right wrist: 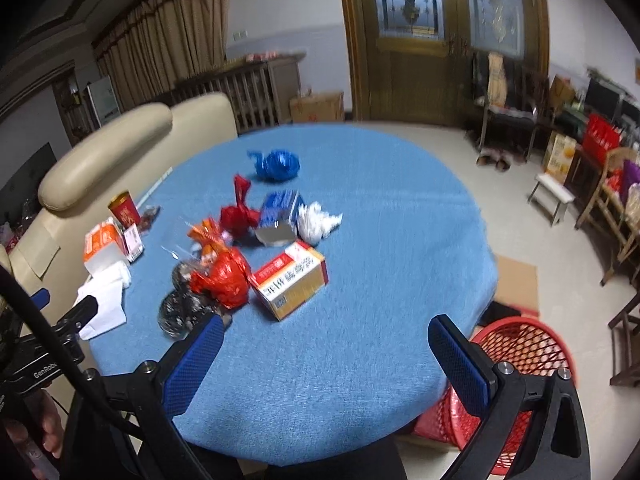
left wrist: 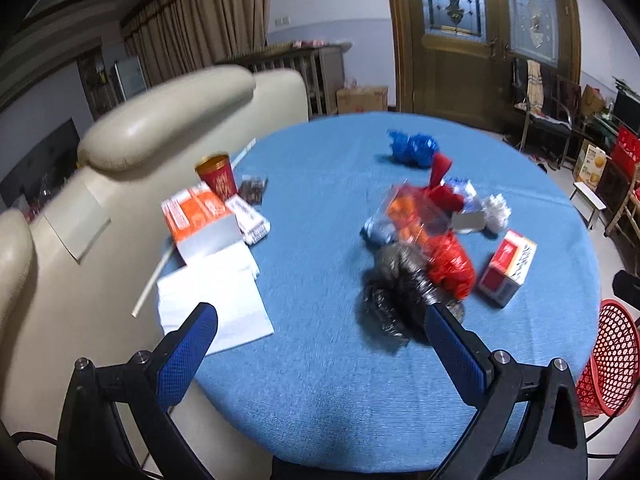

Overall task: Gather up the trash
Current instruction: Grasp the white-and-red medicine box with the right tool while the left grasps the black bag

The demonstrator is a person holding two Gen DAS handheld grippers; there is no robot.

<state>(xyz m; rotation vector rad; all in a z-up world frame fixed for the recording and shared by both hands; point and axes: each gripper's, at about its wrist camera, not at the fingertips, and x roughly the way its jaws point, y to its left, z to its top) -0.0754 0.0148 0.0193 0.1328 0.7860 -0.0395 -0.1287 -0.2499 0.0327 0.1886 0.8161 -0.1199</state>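
Trash lies on a round table with a blue cloth [left wrist: 320, 380] [right wrist: 380, 240]. There is a black crumpled bag [left wrist: 394, 300] [right wrist: 180, 312], a red bag [left wrist: 450, 268] [right wrist: 222, 276], a red-and-yellow box [left wrist: 507, 266] [right wrist: 290, 278], a blue bag [left wrist: 414, 148] [right wrist: 276, 165] and white crumpled paper [left wrist: 496, 210] [right wrist: 318, 220]. My left gripper [left wrist: 320, 320] is open and empty above the table's near edge, just short of the black bag. My right gripper [right wrist: 326, 334] is open and empty, near the box. A red mesh basket [left wrist: 612, 360] [right wrist: 516, 356] stands beside the table on the right.
At the table's left are an orange-white box [left wrist: 198, 216] [right wrist: 102, 246], a red cup [left wrist: 218, 174] [right wrist: 125, 209], white paper sheets [left wrist: 216, 300] [right wrist: 102, 304] and a straw [left wrist: 154, 280]. A cream sofa [left wrist: 100, 184] [right wrist: 100, 164] stands against the left side.
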